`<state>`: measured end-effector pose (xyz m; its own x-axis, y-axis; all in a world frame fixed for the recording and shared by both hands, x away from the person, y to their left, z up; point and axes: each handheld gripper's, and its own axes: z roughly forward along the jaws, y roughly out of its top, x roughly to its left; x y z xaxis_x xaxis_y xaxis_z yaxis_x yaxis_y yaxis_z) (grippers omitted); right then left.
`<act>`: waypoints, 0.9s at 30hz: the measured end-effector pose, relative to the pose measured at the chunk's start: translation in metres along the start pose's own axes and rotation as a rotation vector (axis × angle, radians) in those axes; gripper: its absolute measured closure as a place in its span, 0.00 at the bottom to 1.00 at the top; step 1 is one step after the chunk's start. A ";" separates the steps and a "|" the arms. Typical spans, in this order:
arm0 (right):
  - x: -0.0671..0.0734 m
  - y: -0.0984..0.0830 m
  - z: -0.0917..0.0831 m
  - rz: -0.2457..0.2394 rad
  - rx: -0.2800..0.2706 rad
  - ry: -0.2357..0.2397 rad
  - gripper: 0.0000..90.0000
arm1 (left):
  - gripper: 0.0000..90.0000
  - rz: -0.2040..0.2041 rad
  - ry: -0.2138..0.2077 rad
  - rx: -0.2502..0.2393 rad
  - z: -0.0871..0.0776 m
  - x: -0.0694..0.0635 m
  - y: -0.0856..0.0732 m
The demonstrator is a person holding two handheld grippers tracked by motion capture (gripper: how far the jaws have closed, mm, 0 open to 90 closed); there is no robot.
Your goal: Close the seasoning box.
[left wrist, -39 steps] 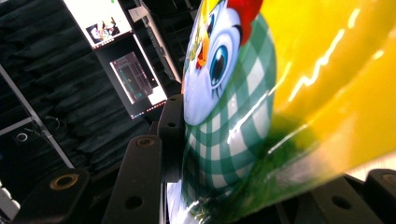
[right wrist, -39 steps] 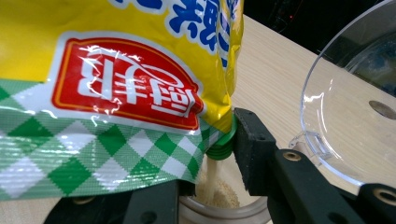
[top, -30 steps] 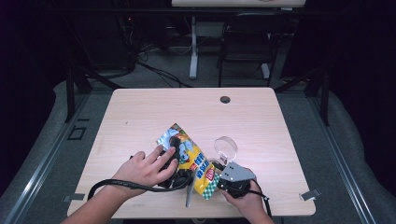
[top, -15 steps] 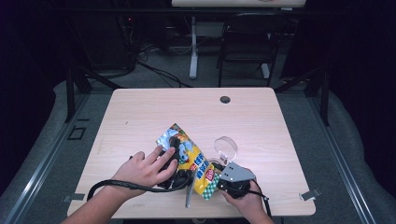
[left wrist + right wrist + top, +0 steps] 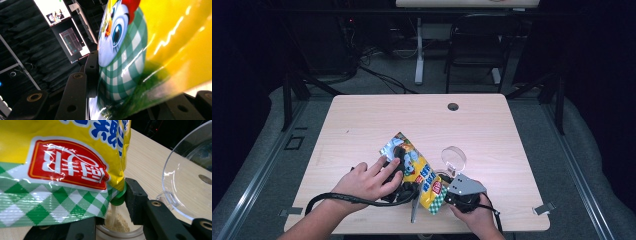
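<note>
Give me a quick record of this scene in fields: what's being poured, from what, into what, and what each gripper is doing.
work: pouring powder from a pouch into a jar
pouch: yellow and green-checked pouch, tilted, green spout pointing down
powder: tan powder falling from the spout into the jar
jar: clear jar under the spout, between the right gripper's jaws
lid: clear round lid lying on the table beside the pouch
left gripper: left gripper clamps the pouch
right gripper: right gripper holds the jar

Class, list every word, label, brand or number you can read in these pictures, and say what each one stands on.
"厨邦": white characters, seen upside down, on the red badge of the yellow bag.
Blue characters higher on the bag: cut off by the picture's edge, not readable.
Monitor screen in the left gripper view: too small to read.
</note>
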<state>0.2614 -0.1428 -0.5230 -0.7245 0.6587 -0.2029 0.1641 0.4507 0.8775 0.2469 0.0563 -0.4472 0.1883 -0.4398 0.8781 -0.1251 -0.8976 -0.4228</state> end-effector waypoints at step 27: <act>0.000 0.000 -0.001 0.005 -0.001 0.005 0.79 | 0.73 -0.002 0.002 -0.004 0.000 0.002 0.000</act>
<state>0.2613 -0.1434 -0.5227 -0.7270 0.6579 -0.1966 0.1667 0.4469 0.8789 0.2471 0.0552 -0.4458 0.1869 -0.4379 0.8794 -0.1290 -0.8983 -0.4199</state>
